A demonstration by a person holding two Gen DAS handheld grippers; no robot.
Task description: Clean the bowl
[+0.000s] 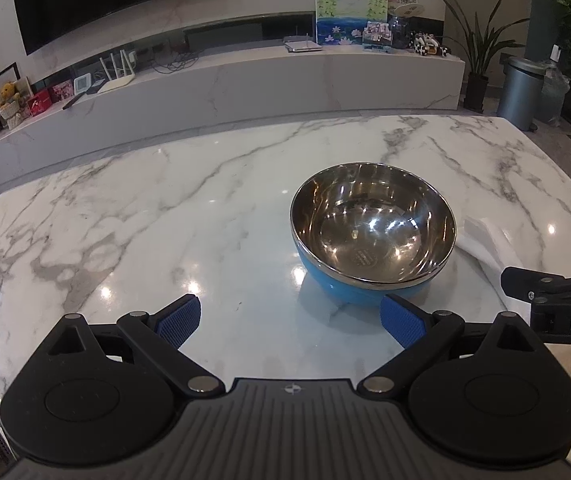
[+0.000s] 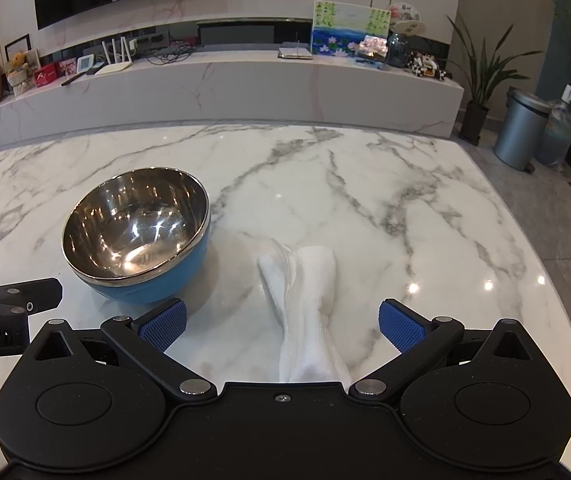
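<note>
Pretty much nothing done yet: the steel bowl [image 1: 373, 232] sits upright on the marble worktop [image 1: 165, 220], white cloth [image 2: 305, 300] untouched beside it. Left gripper [image 1: 289, 320] and right gripper [image 2: 283, 320] both hover with fingers spread, empty. Grabbing the cloth and wiping is all still to do.

The left hand-held gripper [image 1: 290, 320] is matte black plastic with a ribbed grey body bearing a small round cross emblem at its middle. Two round black housings with raised discs flank it, linked by black arms with silver rivets. Its fingers [image 1: 177, 320] carry blue pads with a fine grid texture. The right hand-held gripper [image 2: 283, 324] has the same build, with a smooth black body, one small screw at its centre and blue textured fingers [image 2: 401, 326]. White lettering reading "DAS" shows on its side in the left view
</note>
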